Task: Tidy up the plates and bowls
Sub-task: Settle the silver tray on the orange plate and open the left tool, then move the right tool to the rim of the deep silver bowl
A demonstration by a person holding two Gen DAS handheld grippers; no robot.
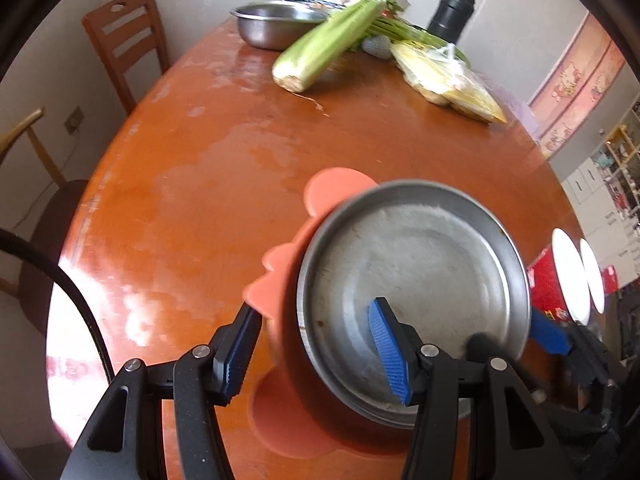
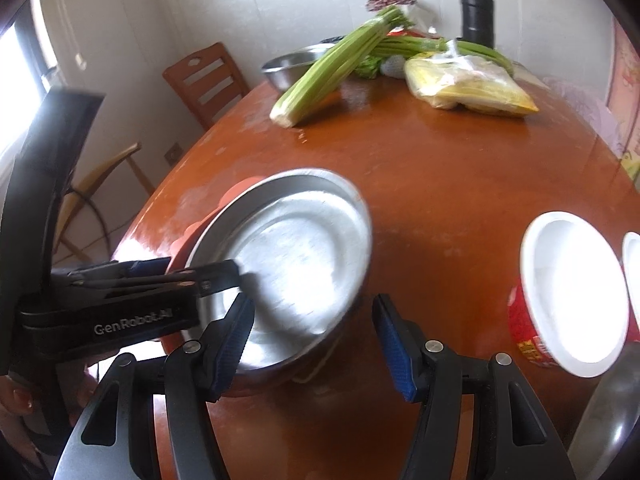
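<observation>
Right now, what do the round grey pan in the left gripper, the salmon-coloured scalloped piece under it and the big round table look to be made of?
Round grey pan: metal, probably steel or aluminium; dull brushed sheen, scuffed base.
Salmon-coloured scalloped piece: likely plastic or silicone; flat matte colour, no glare.
Big round table: looks like lacquered wood, possibly laminate; glossy orange-brown surface with window reflections and worn pale patches.

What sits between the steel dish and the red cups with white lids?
Only bare table lies between the steel dish and the red cups, clearest in the right wrist view.
</observation>
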